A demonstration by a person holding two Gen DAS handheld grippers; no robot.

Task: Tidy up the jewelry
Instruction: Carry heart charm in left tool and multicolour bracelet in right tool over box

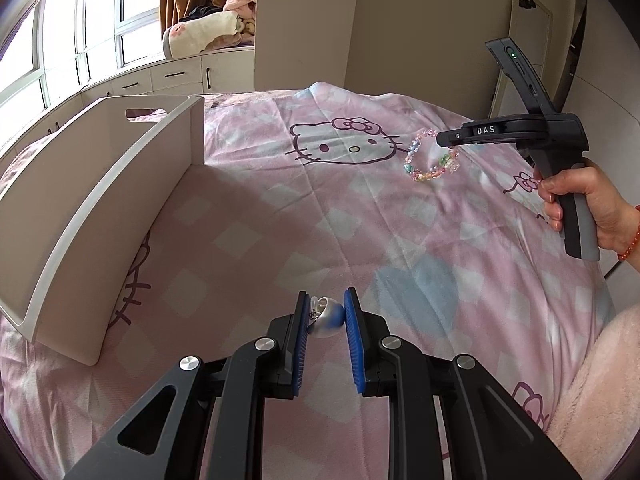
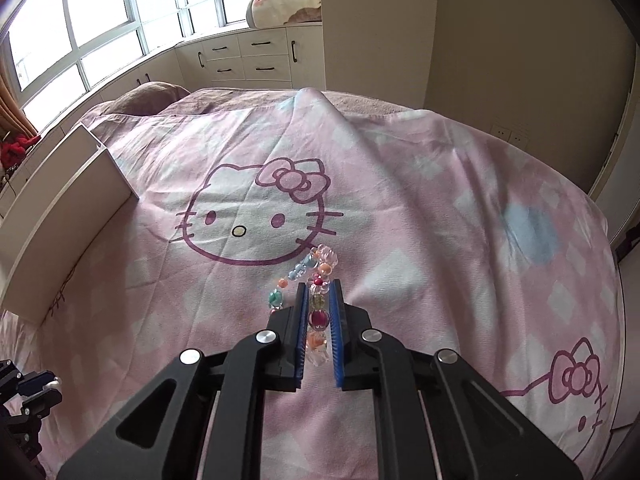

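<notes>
Bracelet point(image 2: 318, 312) lengthwise between right fingers point(image 2: 303, 320)

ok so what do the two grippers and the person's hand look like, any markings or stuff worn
Both grippers, left gripper and right gripper, are matte black with silver bolts and ribbed blue pads. The right one has a grey pistol handle, white DAS lettering and a green light. The right hand wears an orange-red bead bracelet.

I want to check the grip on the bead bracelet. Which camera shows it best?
The right wrist view: the bead bracelet fills the centre, its beads pinched between the right gripper pads, the rest looping out left. The left wrist view shows it small and far off, a whole ring hanging from that gripper's tip above the bedsheet.
</notes>
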